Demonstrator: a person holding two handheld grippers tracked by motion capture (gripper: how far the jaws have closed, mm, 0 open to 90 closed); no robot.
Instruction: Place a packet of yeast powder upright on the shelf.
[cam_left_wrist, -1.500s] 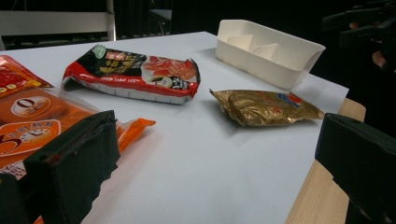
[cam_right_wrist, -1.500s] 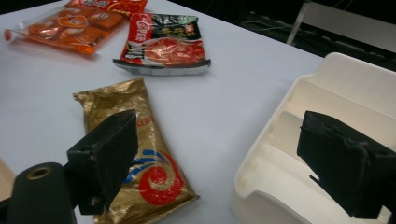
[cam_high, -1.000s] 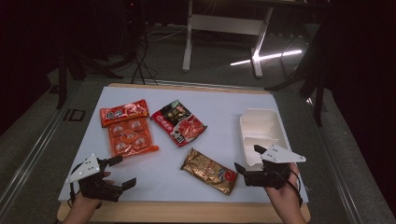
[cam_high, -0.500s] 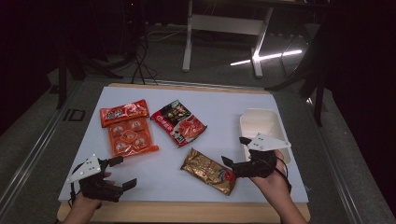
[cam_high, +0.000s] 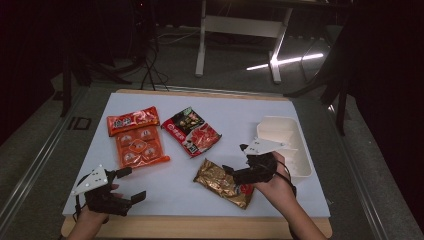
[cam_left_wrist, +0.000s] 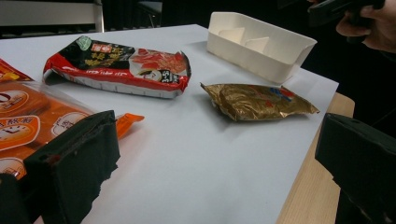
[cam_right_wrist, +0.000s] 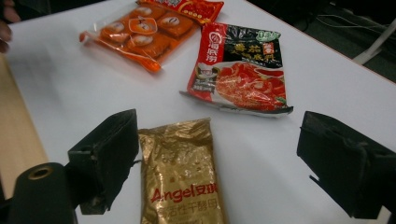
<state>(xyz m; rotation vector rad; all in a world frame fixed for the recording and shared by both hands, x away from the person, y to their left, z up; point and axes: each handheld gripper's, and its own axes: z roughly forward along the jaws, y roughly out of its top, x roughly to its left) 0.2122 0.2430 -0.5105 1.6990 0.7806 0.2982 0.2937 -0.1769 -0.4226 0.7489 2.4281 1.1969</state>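
A gold foil packet (cam_high: 223, 183), crinkled and glossy with red "Angel" lettering on its face, lies flat on the white table mat (cam_high: 280, 107) near the front edge, right of centre, angled with one end toward the person. At the far left of the high view, the left gripper (cam_high: 127, 184) rests low at the mat's front left corner, held in a hand (cam_high: 95, 212) that comes up from the bottom edge; its jaws stand wide apart with nothing between them (its own view shows bare mat in the gap), just in front of an orange pack of wrapped snacks (cam_high: 137, 148). Behind that pack lies a smaller orange-red packet (cam_high: 132, 120), and to the right of both a red and black sachet (cam_high: 191, 131) lies flat, well apart from the gold packet. Farther right, the right gripper (cam_high: 239, 179) hovers over the gold packet's right end, jaws spread wide and gripping nothing; in its own view the packet (cam_right_wrist: 184, 172) sits between the two black jaws, close to the one on the left of that view, though whether they touch it cannot be told. The right hand (cam_high: 276, 184) reaches in from the lower right with the wrist bent leftward. A white compartment tray (cam_high: 304, 160) stands just beside it at the mat's right edge.
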